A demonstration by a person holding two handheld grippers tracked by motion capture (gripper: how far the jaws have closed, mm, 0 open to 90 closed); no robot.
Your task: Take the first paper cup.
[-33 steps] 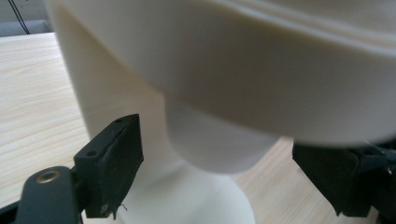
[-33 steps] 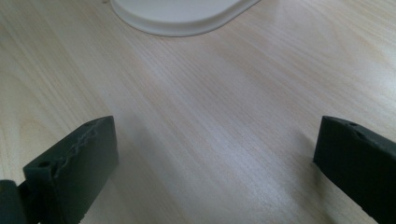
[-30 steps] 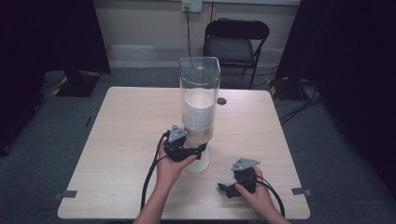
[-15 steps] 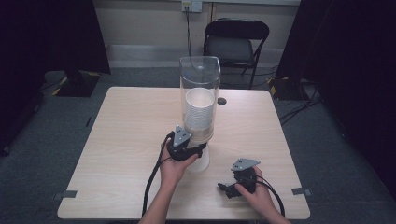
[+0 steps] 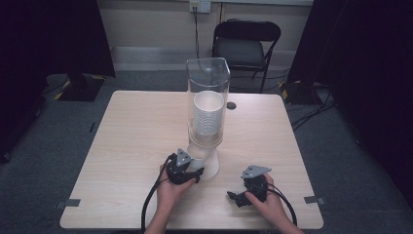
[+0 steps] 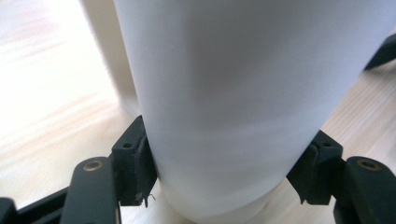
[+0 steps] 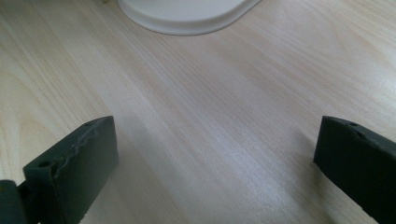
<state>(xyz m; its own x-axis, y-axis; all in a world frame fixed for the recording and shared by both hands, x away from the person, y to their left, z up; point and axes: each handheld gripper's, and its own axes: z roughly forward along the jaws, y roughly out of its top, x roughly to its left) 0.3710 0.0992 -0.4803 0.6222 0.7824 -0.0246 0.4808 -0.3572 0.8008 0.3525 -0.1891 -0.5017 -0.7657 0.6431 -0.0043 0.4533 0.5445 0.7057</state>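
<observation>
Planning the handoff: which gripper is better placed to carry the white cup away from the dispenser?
Left: the left gripper is shut on the white cup; the right gripper rests open over the table.

We look along the right gripper [image 7: 212, 154] and see its 2 black jaws rising from the bottom corners, 1 at the left edge and 1 at the right edge, set well apart with nothing between them. The inner face of the left jaw is ragged along its upper edge and has a small round hole near its lower end. Between and beyond the jaws lies the light wooden table [image 7: 201, 121], its grain running at a slant across the frame. At the top edge we see the rounded rim of a white base [image 7: 187, 14] resting flat on the wood, well away from both jaws.
</observation>
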